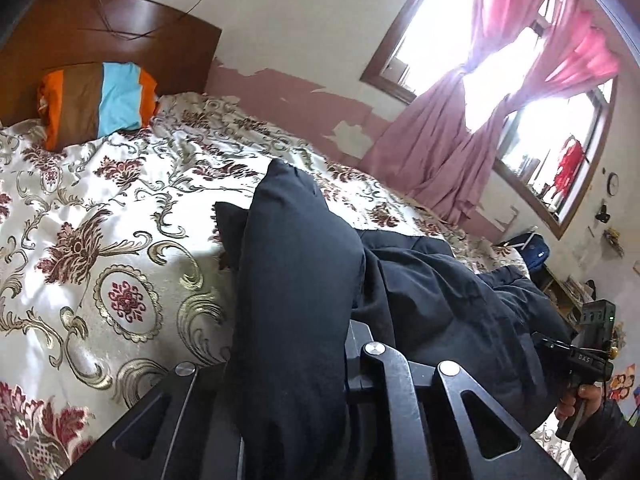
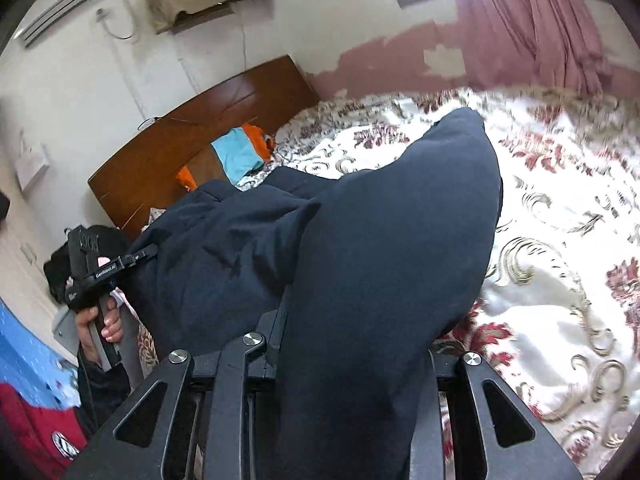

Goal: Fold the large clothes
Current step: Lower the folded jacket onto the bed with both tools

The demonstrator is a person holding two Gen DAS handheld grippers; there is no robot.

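Note:
A large dark navy garment hangs between my two grippers above the bed. My left gripper is shut on one edge of it; the cloth drapes over the fingers and hides the tips. My right gripper is shut on the other edge of the same garment, its tips also hidden. The right gripper shows at the right edge of the left wrist view, and the left gripper at the left of the right wrist view. The cloth sags in folds between them.
The bed has a white floral cover with a striped pillow against a wooden headboard. Pink curtains hang at the window beyond the bed. Clutter and a blue bag lie past the bed's far corner.

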